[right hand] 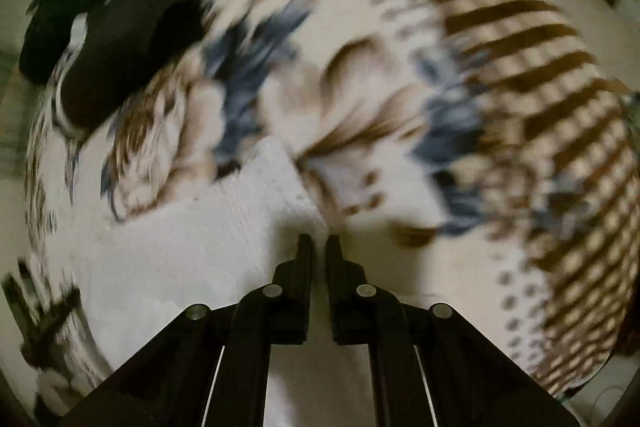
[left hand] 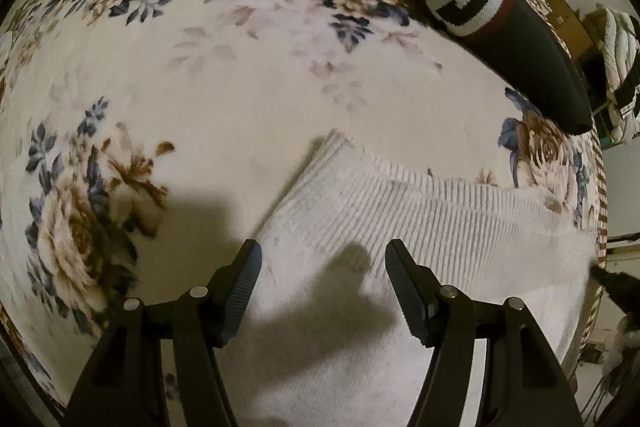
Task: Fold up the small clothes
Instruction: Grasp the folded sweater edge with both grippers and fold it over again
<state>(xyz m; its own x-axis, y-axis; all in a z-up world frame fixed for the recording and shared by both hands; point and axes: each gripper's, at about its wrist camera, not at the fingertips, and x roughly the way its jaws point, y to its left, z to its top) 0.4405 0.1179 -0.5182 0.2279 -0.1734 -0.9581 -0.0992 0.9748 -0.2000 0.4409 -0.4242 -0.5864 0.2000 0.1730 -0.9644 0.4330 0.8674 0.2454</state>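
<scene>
A white ribbed sock [left hand: 400, 227] lies flat on the floral blanket [left hand: 200, 47]. My left gripper [left hand: 322, 255] is open and hovers just above the sock's near part, holding nothing. In the blurred right wrist view, my right gripper [right hand: 319, 241] is shut on a corner of the white sock [right hand: 224, 239]. The tip of the right gripper [left hand: 612, 279] shows at the sock's right end in the left wrist view.
A black sock with a black-and-white patterned cuff [left hand: 492, 23] lies at the blanket's far right; it also shows in the right wrist view [right hand: 132, 39]. The blanket's brown-striped border [right hand: 540, 67] marks its edge. Clutter and a striped cloth [left hand: 620, 67] lie beyond the edge.
</scene>
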